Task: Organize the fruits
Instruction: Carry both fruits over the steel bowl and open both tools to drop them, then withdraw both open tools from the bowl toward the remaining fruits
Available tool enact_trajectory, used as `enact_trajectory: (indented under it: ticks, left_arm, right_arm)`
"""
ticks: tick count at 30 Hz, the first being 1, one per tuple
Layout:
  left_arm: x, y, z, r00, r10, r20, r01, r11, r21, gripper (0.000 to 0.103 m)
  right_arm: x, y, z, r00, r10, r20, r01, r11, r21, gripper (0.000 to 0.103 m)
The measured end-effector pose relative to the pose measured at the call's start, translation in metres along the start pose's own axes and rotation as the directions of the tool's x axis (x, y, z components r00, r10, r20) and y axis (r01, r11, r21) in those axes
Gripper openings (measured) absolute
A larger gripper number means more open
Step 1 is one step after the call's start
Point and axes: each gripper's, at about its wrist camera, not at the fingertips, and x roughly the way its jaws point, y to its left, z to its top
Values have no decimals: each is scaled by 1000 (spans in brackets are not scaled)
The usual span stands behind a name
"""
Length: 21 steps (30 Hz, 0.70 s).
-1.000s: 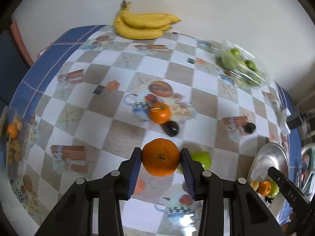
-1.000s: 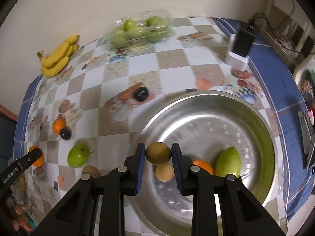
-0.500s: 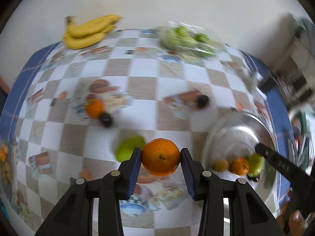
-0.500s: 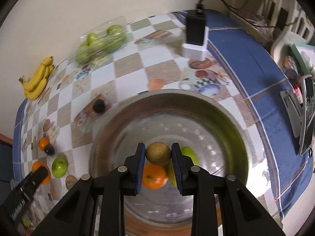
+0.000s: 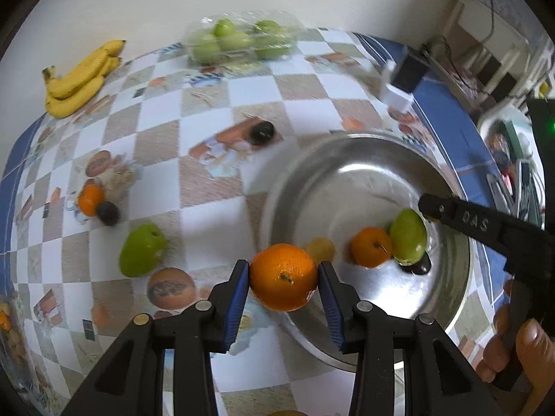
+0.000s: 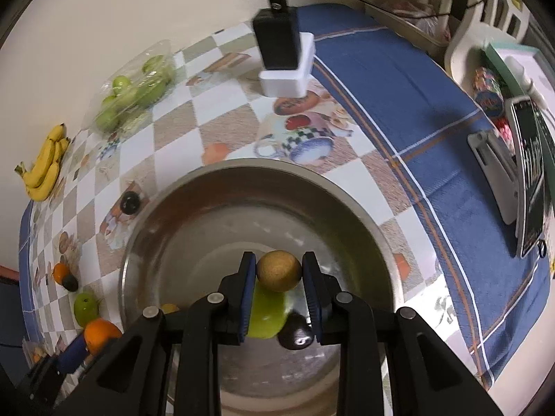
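Fruit is clamped in both tools. Left hand-held gripper [image 5: 282, 277] pinches a large orange [image 5: 281, 276] between its blue pads, poised over the near rim of a steel bowl [image 5: 347, 173] on the counter [image 5: 204, 215]. Right hand-held gripper [image 6: 278, 272], closed down narrow, grips a small brown round fruit [image 6: 279, 270] above the bowl's middle.

Likely trouble: a release from this height could send either fruit bouncing onto those already in the bowl, a small orange [image 5: 371, 251], a green mango-like fruit [image 5: 407, 237], a dark plum [image 5: 418, 267] and a small yellowish fruit [image 5: 321, 249]. The large orange sits right at the rim, so an early drop could roll it onto the counter. Both tools share the bowl and could knock each other; the right one's finger reaches in from the right in the left view.

Farther out, loose on the counter: a green apple [image 5: 141, 249], a second small orange [image 5: 91, 199] touching a dark fruit [image 5: 107, 213], another dark fruit [image 5: 262, 131], bananas [image 5: 81, 78], bagged green fruit [image 5: 239, 40], and a black charger on a white base [image 6: 282, 59].
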Motion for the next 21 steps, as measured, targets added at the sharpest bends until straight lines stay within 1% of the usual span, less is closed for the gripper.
enact_trajectory:
  ticks: [6,10,13,15,16,21]
  left_arm:
    - [12,-15,-5,999,8,-33,-6,999,46,43]
    - [16,-18,-7,998,-3,-57,6,999,50,43]
    - [17,-17,-7,998,-9,-62,12,999,45,45]
    - [16,-17,-6,998,-10,-58,13,999,44,55]
    - [15,-17,-6,998,-11,-56,14,999,43,56]
    - [14,-14,-5,999,-16,-51,17,999,32,56]
  right_arm:
    - [6,-7,-1,1000,-11,-20,11,1000,27,28]
    - [6,-9,-1,1000,-11,-23,12,999,39,29]
    - [6,-12,-1,1000,-5,-24,6,999,54,32]
    - [6,-14,0,1000,-6,-22,7,998,59,33]
    - [5,-14,0,1000,-6,-21,8,998,61,33]
    - [0,-12,1,1000,-4,-9,4,999,53,33]
